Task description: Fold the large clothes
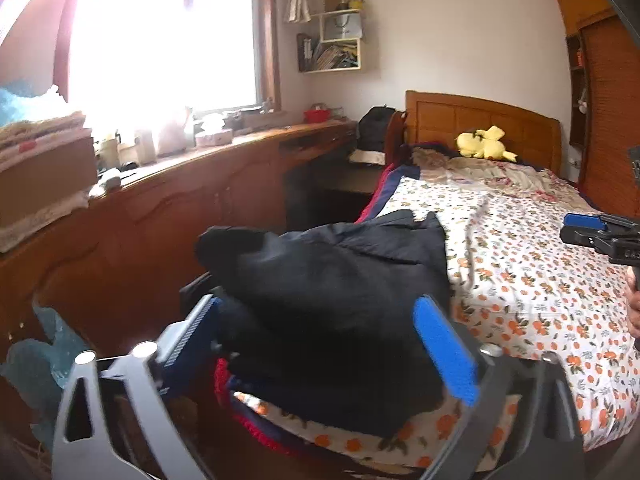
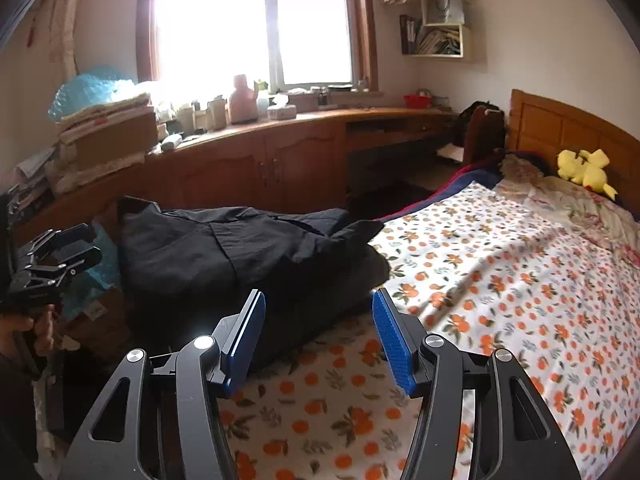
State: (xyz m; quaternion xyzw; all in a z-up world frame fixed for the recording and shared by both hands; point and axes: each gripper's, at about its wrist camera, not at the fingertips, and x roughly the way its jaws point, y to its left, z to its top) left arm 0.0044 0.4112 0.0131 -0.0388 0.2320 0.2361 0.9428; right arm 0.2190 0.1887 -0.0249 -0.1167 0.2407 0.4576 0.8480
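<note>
Sunlit window [image 2: 256,20], wooden cabinets [image 2: 256,168]

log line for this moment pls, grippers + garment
left gripper open, at black garment | right gripper open, apart from it | garment bunched on bed edge

One dark garment [image 2: 248,256], one plush toy [image 2: 584,168], two tools [image 2: 318,344]

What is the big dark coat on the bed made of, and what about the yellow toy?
The dark coat looks like matte woven cloth, maybe cotton: it creases softly with no shine. The yellow toy looks like fuzzy plush, soft-edged and slumped against the wooden headboard.
</note>
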